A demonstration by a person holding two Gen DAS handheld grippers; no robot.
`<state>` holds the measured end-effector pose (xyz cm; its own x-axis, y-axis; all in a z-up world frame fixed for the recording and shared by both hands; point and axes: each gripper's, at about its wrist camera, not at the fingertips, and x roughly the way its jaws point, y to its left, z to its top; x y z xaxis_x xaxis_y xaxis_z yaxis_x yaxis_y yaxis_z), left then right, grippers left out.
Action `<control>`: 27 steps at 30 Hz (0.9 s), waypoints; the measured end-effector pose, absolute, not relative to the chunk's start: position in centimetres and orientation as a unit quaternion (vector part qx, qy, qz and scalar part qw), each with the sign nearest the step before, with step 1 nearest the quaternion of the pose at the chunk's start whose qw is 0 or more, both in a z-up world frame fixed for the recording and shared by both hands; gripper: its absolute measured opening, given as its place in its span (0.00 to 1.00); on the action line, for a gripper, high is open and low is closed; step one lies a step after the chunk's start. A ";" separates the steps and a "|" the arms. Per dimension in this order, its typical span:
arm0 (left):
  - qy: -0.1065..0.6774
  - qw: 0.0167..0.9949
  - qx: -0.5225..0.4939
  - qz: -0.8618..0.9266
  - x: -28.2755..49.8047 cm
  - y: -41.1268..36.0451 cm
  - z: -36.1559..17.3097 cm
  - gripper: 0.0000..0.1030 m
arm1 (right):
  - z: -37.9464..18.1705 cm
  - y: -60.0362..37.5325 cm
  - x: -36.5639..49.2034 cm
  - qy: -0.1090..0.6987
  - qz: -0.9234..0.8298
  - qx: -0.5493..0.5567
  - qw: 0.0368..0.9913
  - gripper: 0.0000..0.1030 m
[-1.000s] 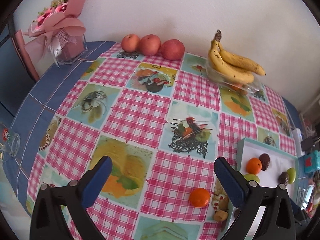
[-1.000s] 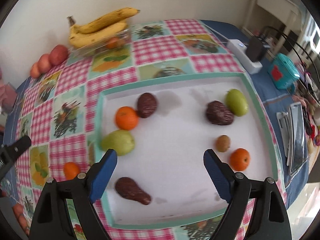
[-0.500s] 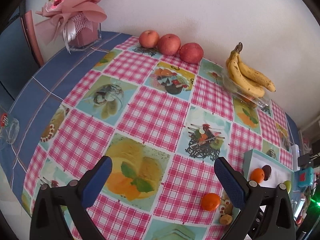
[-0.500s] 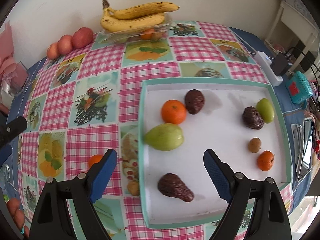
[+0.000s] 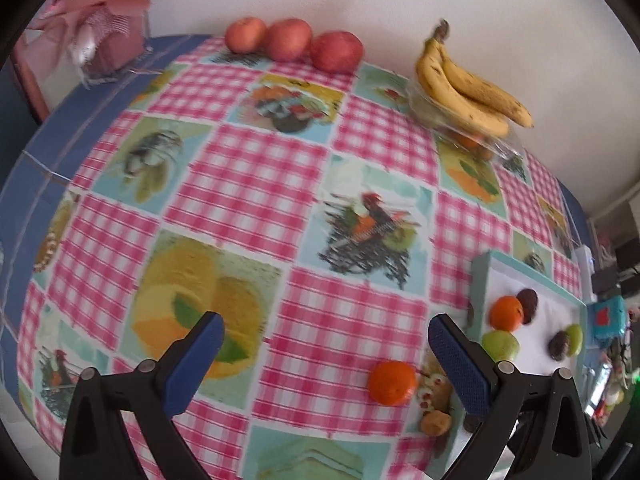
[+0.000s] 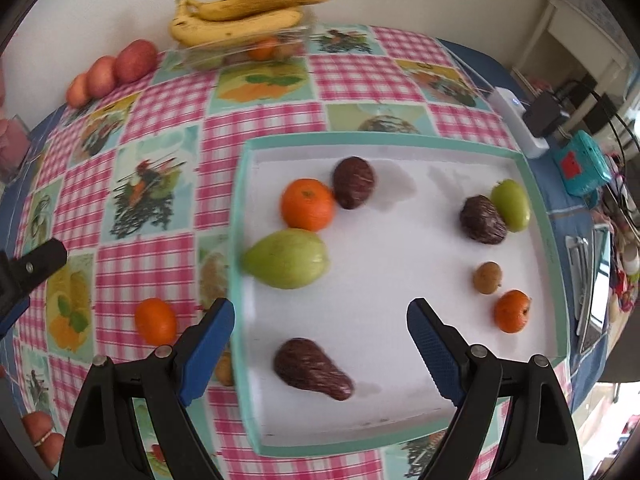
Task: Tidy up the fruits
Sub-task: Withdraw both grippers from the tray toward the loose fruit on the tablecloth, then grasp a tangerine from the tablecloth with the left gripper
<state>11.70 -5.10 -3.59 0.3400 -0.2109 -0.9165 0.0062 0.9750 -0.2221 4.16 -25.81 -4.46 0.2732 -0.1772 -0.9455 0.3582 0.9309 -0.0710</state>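
A white tray with a teal rim (image 6: 240,184) holds several fruits: an orange (image 6: 307,204), a green pear (image 6: 286,258), dark avocados (image 6: 312,368), a lime-green fruit (image 6: 511,205), a small kiwi (image 6: 487,277) and a tangerine (image 6: 512,311). A loose tangerine (image 6: 156,321) lies on the checked cloth left of the tray, and it also shows in the left wrist view (image 5: 392,383). My right gripper (image 6: 320,344) is open and empty above the tray's near left part. My left gripper (image 5: 326,360) is open and empty above the cloth, the tangerine near its right finger.
Bananas (image 5: 464,84) lie on a clear container at the back by the wall. Three red apples (image 5: 292,42) sit at the back edge. A pink bouquet in a clear vase (image 5: 108,40) stands far left. A power strip and teal device (image 6: 580,160) lie right of the tray.
Both grippers have shifted right and a little nearer the table. The tray and loose tangerine now sit more central in the right wrist view. Both stay open and empty.
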 end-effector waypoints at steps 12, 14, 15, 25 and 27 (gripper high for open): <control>0.607 0.788 -0.082 -0.065 11.3 -6.9 -5.3 0.96 | -4.5 -27.4 3.7 0.580 -0.184 0.087 0.789 0.86; 0.608 0.787 -0.077 -0.071 11.2 -7.3 -5.3 0.87 | -4.5 -27.4 3.7 0.580 -0.184 0.086 0.789 0.86; 0.609 0.786 -0.077 -0.074 11.2 -7.5 -5.3 0.83 | -4.5 -27.4 3.7 0.581 -0.184 0.086 0.789 0.86; 0.635 0.761 -0.065 -0.116 10.9 -9.9 -6.6 0.70 | -4.6 -27.5 3.7 0.581 -0.181 0.091 0.788 0.86; 0.639 0.758 -0.058 -0.118 10.8 -10.3 -7.0 0.62 | -4.7 -27.5 3.7 0.582 -0.179 0.095 0.788 0.86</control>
